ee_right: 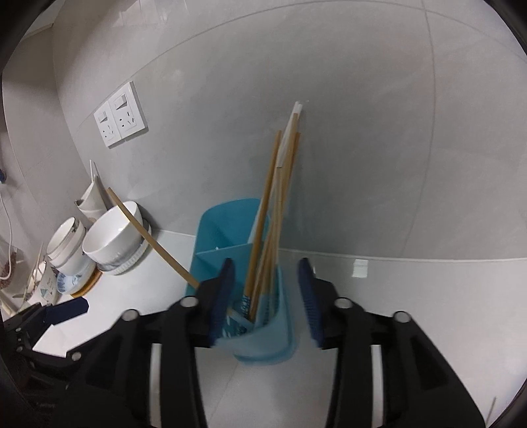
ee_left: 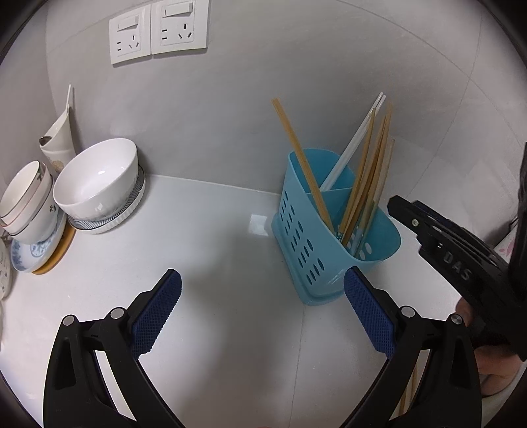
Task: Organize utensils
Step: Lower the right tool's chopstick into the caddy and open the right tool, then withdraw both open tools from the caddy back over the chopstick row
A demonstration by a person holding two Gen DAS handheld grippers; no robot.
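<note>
A blue perforated utensil holder (ee_left: 316, 250) stands on the white counter near the wall. It holds several wooden chopsticks (ee_left: 369, 184) and white chopsticks (ee_left: 359, 138). One wooden chopstick (ee_left: 301, 158) leans away to the left. My left gripper (ee_left: 263, 283) hangs open in front of the holder, with nothing between its fingers. My right gripper (ee_right: 265, 280) is open just above the holder (ee_right: 263, 342); the bundle of chopsticks (ee_right: 263, 250) rises between its blue pads without touching them. The leaning chopstick (ee_right: 148, 235) passes behind its left finger. The right gripper (ee_left: 400, 209) shows at the holder's right side.
A large white bowl (ee_left: 98, 177) sits on a ribbed plate at the back left, beside stacked small bowls (ee_left: 28, 200) on patterned dishes. Two wall sockets (ee_left: 158, 29) are above. A hand (ee_left: 490, 365) holds the right gripper. More wooden sticks (ee_left: 408, 388) lie at the lower right.
</note>
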